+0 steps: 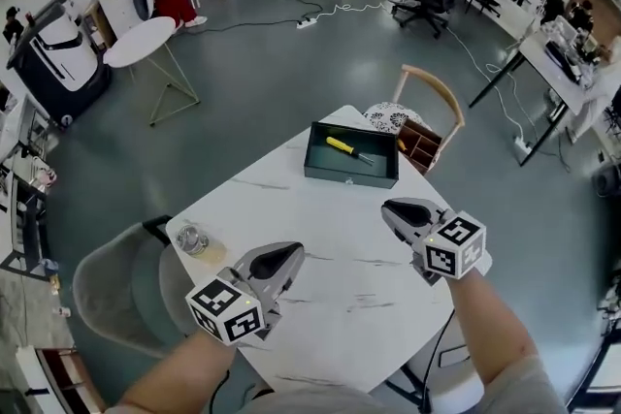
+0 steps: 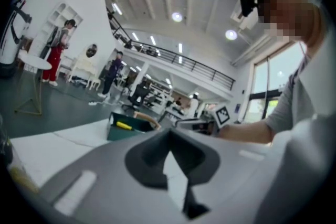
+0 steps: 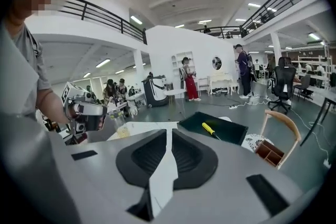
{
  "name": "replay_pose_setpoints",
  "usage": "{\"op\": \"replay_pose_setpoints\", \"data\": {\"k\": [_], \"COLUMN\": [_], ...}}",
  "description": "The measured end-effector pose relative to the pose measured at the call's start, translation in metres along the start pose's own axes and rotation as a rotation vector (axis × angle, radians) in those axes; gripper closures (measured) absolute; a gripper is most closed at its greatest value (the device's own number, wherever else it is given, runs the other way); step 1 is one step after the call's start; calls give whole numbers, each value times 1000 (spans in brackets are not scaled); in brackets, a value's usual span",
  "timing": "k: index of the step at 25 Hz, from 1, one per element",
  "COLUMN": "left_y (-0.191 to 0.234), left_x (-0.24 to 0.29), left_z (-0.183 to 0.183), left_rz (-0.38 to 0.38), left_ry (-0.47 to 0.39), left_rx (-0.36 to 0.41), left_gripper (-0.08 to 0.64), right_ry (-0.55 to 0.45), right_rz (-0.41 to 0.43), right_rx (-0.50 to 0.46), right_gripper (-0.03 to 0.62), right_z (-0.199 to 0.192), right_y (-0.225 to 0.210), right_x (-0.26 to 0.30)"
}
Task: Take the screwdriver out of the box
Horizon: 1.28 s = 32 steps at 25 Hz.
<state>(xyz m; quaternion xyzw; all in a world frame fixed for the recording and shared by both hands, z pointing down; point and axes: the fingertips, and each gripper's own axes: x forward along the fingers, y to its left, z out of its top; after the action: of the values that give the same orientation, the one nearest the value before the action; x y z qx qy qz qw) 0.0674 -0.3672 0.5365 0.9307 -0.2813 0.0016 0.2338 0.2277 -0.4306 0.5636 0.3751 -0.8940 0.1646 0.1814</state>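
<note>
A dark green open box (image 1: 351,172) sits at the far side of the white table (image 1: 320,208). A screwdriver with a yellow handle (image 1: 342,147) lies inside it. The left gripper view shows the box (image 2: 118,134) and screwdriver (image 2: 124,125) ahead, and in the right gripper view the box (image 3: 226,131) and screwdriver (image 3: 209,129) are ahead to the right. My left gripper (image 1: 291,253) (image 2: 169,136) hovers over the near left of the table, shut and empty. My right gripper (image 1: 390,207) (image 3: 169,134) is shut and empty, just short of the box's near right corner.
A glass jar (image 1: 192,239) stands near the table's left edge. A wooden chair (image 1: 432,97) with a small compartment box (image 1: 419,143) stands beyond the table's far right corner. A grey chair (image 1: 112,291) sits at the near left. People stand far off.
</note>
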Motion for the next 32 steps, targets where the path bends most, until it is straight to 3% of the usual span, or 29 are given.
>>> {"op": "replay_pose_setpoints", "data": {"k": [10, 14, 20, 32], "left_y": [44, 61, 80, 96], "left_x": [40, 54, 68, 72], "left_z": [1, 3, -3, -26], "left_rz": [51, 62, 76, 81], "left_ry": [7, -8, -19, -15], "left_rx": [43, 40, 31, 12], "left_gripper": [555, 555, 555, 555], "right_ry": [237, 317, 427, 645], "right_rz": [-22, -3, -16, 9], "right_rx": [-126, -134, -131, -200], "right_gripper": [575, 488, 479, 465], "right_z": [9, 3, -7, -35], "right_y": [-71, -91, -128, -158], "right_x": [69, 99, 144, 196]}}
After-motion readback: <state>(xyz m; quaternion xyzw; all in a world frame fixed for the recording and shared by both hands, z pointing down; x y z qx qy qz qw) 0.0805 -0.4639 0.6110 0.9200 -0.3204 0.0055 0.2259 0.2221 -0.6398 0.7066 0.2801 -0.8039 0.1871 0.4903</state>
